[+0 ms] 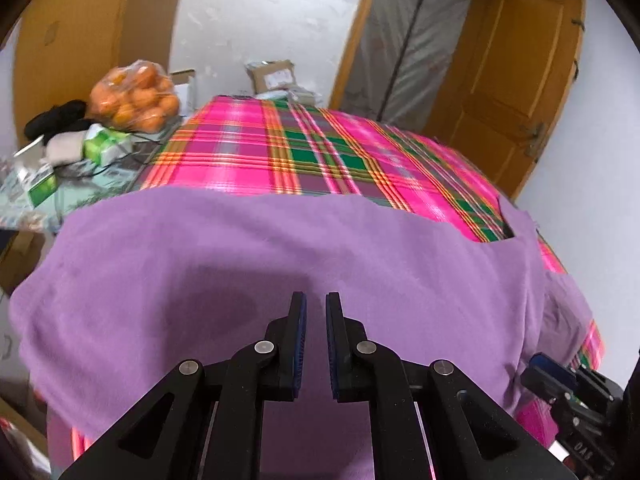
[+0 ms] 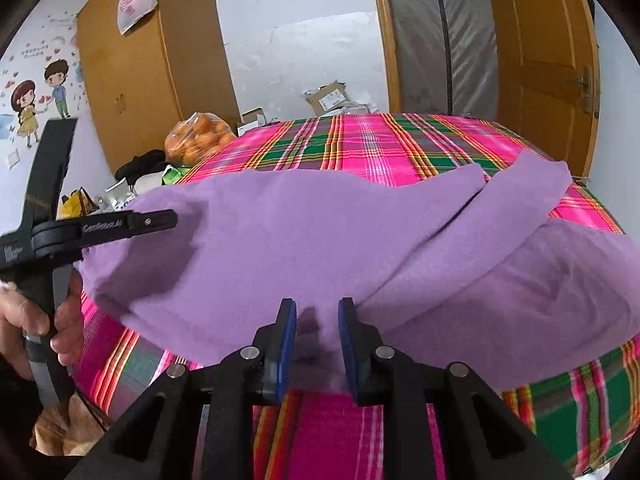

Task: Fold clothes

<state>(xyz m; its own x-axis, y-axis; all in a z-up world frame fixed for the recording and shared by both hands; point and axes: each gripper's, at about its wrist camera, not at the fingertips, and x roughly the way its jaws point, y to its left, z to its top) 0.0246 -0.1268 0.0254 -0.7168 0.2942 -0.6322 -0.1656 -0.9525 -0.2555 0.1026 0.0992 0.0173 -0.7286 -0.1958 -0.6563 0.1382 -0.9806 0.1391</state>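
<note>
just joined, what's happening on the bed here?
A person holds tongs in each hand over a purple garment spread on a pink plaid sheet. The left tongs hover above the cloth with a narrow gap between the pads, gripping nothing. The right tongs sit open at the garment's near edge, with cloth between the pads. One side is already folded over.

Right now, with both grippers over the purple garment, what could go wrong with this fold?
1. The right gripper is open with only a small ridge of the purple garment between its fingers; closing may pinch one layer, or slip off.
2. The garment's near edge overhangs the plaid cover, so a pull toward you might drag it off.
3. The left gripper holds nothing, leaving that side free to bunch.
</note>
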